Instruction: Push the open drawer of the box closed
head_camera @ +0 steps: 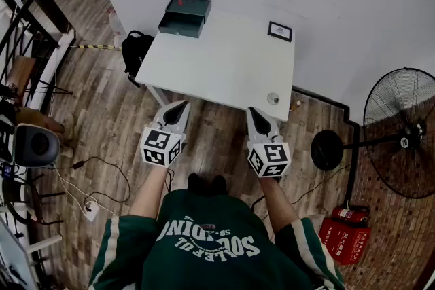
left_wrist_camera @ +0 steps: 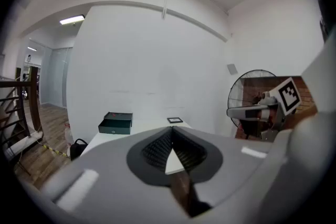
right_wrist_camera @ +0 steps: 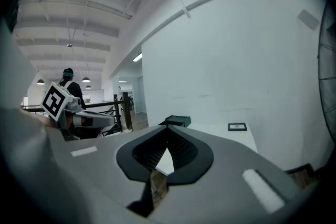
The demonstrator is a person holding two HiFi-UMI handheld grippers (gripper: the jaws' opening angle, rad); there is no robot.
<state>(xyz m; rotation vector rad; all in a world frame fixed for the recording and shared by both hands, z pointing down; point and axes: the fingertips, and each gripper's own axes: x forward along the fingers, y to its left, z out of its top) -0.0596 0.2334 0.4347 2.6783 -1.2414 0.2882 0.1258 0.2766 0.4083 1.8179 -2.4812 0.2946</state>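
The left gripper (head_camera: 181, 105) hangs at the near edge of the worktop (head_camera: 224, 71). In the left gripper view its fingers (left_wrist_camera: 156, 147) are pressed together at the tips, with nothing between them.

The box (head_camera: 185, 15) sits on the far left corner of the worktop. Its open drawer (head_camera: 179, 26) projects towards the person, so the closing push likely runs away from the person, towards the wall. The box lies almost straight ahead of the left gripper, well apart from it.

The right gripper (head_camera: 252, 110) is farther off, its fingers (right_wrist_camera: 181, 150) likewise together and empty.

Only the head view shows how far the drawer projects. The left gripper view shows the box (left_wrist_camera: 116, 123) front-on; the right gripper view shows it only as a dark sliver (right_wrist_camera: 176, 121) above the fingertips.
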